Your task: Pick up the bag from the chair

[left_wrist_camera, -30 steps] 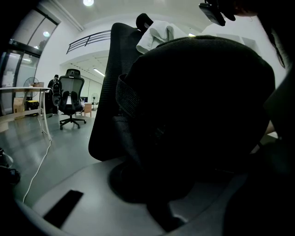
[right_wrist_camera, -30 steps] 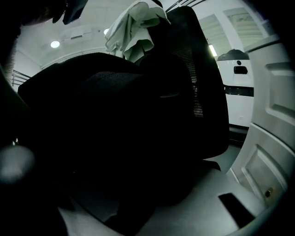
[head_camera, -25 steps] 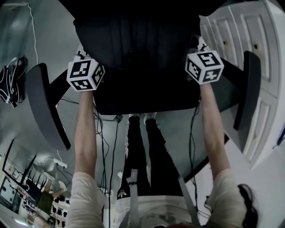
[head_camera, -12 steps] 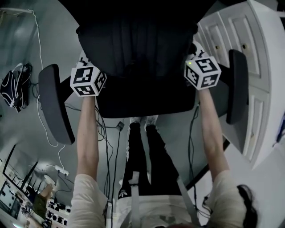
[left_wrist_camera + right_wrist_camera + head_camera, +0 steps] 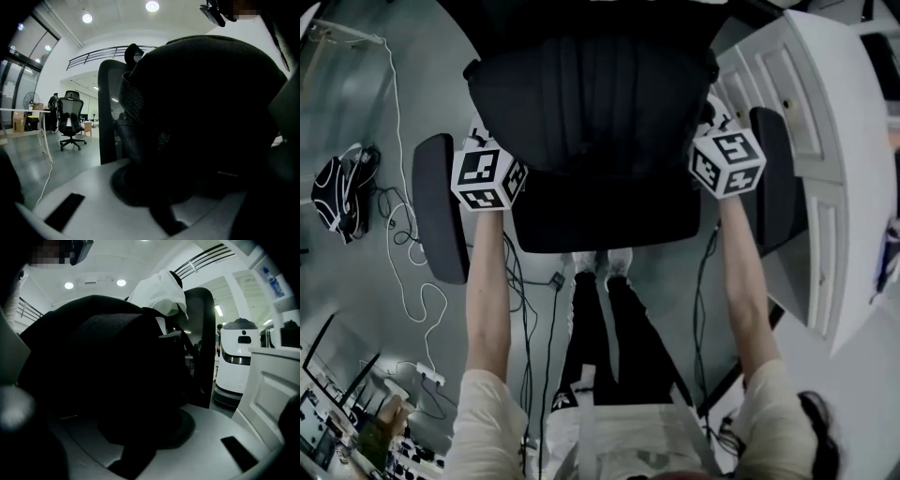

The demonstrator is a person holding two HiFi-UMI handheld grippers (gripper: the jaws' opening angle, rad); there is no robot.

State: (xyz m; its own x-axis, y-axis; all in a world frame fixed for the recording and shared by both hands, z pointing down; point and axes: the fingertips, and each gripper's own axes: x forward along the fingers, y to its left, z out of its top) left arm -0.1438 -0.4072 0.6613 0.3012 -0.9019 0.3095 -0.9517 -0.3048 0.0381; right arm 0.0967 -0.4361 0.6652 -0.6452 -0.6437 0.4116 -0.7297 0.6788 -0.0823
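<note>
Left gripper, right gripper flank bag; opening unclear.

Bag: top cut off by the head view's edge; a featureless dark mass in both gripper views.

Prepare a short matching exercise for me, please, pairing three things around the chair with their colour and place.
Things:
1. bag
2. cabinet
3. cable

Descriptions:
A. white, thin, trailing over the floor on the person's left
B. black, resting on the chair
C. white, panelled, standing on the person's right

Pairs: 1-B, 2-C, 3-A.
</note>
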